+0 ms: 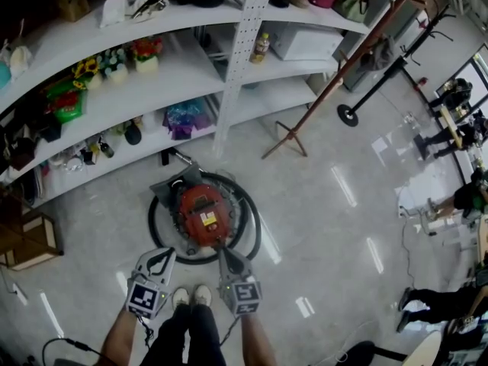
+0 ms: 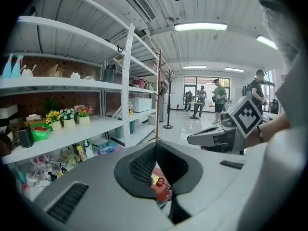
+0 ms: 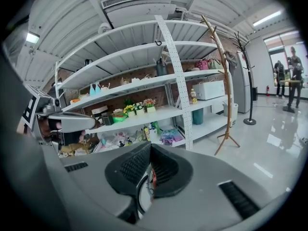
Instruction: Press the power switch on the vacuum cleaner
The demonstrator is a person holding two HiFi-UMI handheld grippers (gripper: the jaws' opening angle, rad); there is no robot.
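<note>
The red vacuum cleaner (image 1: 202, 210) sits on the floor inside a ring of its black hose (image 1: 252, 235), just ahead of the person's shoes. My right gripper (image 1: 224, 251) is shut, its tip over the vacuum's near edge. My left gripper (image 1: 165, 254) is also shut and hangs left of the vacuum, apart from it. In the left gripper view the closed tips of the left gripper (image 2: 155, 147) frame a slice of the red vacuum body (image 2: 162, 189) below. In the right gripper view the right gripper (image 3: 150, 146) is shut, with hose and a sliver of red beneath. I cannot make out the switch.
White shelving (image 1: 229, 67) with flowers, bottles and toys stands behind the vacuum. A wooden coat stand (image 1: 286, 136) and a black pole stand (image 1: 348, 115) are to the right. A wooden crate (image 1: 29, 242) sits at the left. People stand at the far right (image 1: 469, 197).
</note>
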